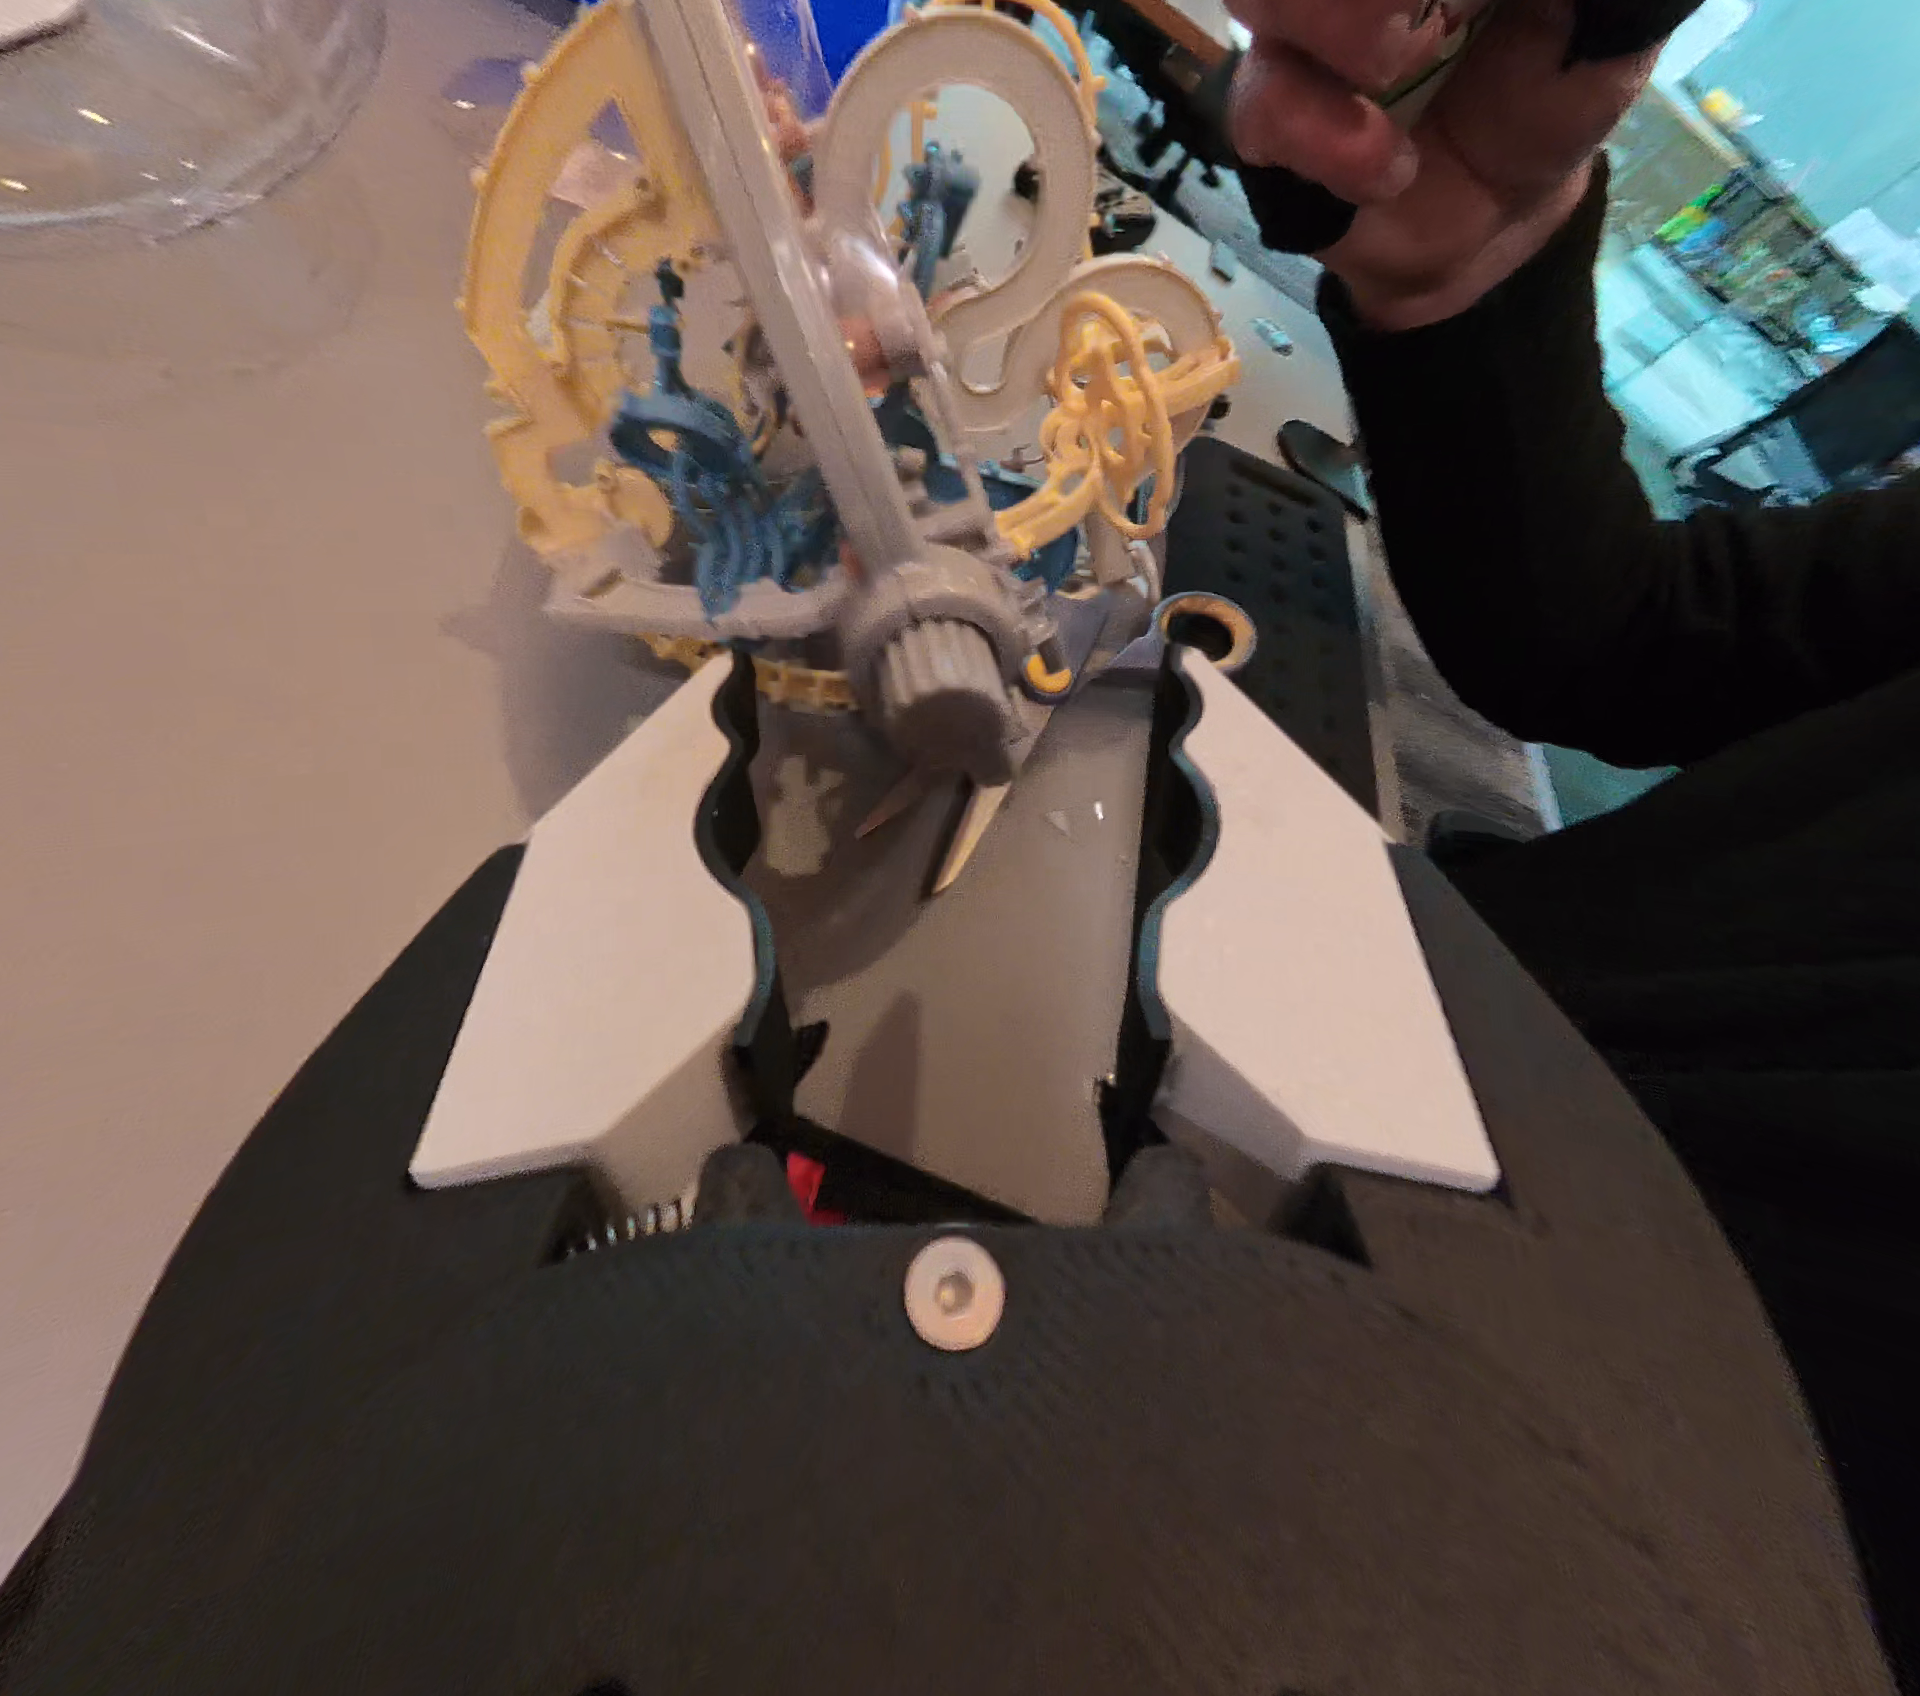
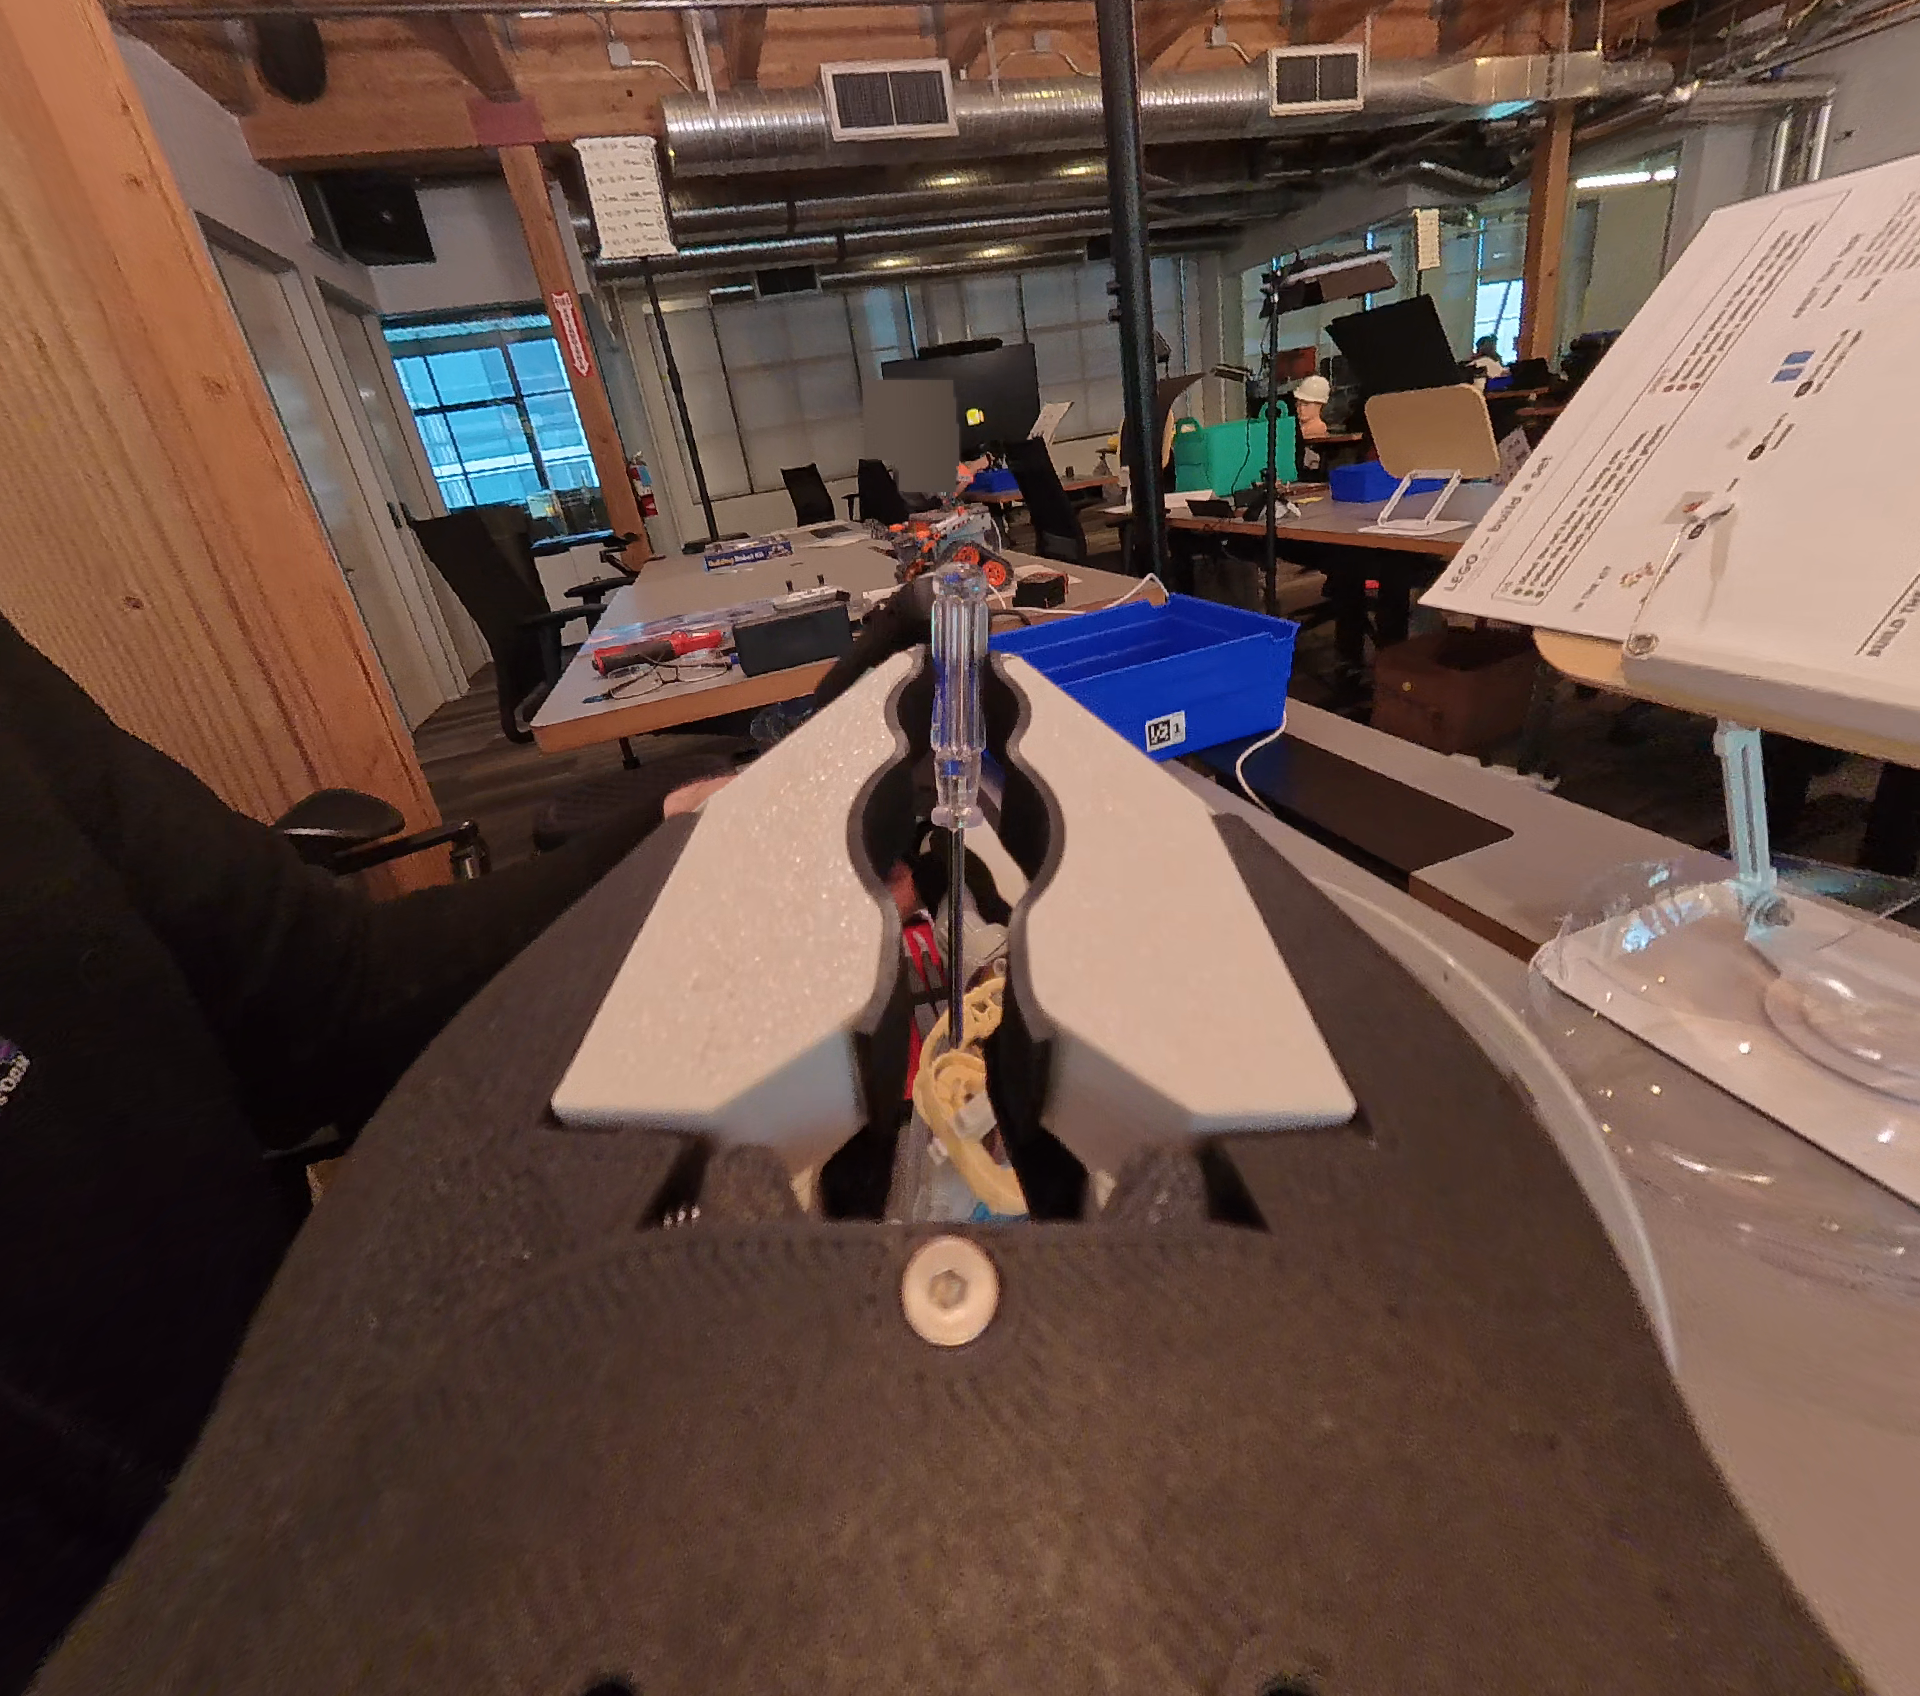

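Our left hand-held gripper [image 1: 951,773] is closed narrowly on the grey base of a plastic model [image 1: 831,358] of yellow, grey and blue tracks, tilting it above the counter [image 1: 208,607] so its knob faces us. Our right hand-held gripper [image 2: 956,690] pinches a clear-handled screwdriver [image 2: 957,711], tip pointing back toward the yellow parts for reach. Beside them are a blue bin [image 2: 1153,670] and a propped instruction sheet [image 2: 1714,441].

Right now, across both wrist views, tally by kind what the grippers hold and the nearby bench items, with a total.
Plastic maze-like model, yellow, grey and blue, in the left gripper: 1
Screwdriver, clear handle, in the right gripper: 1
Blue bin: 1
Clear dome: 1
Document stand with printed sheet: 1
Total: 5
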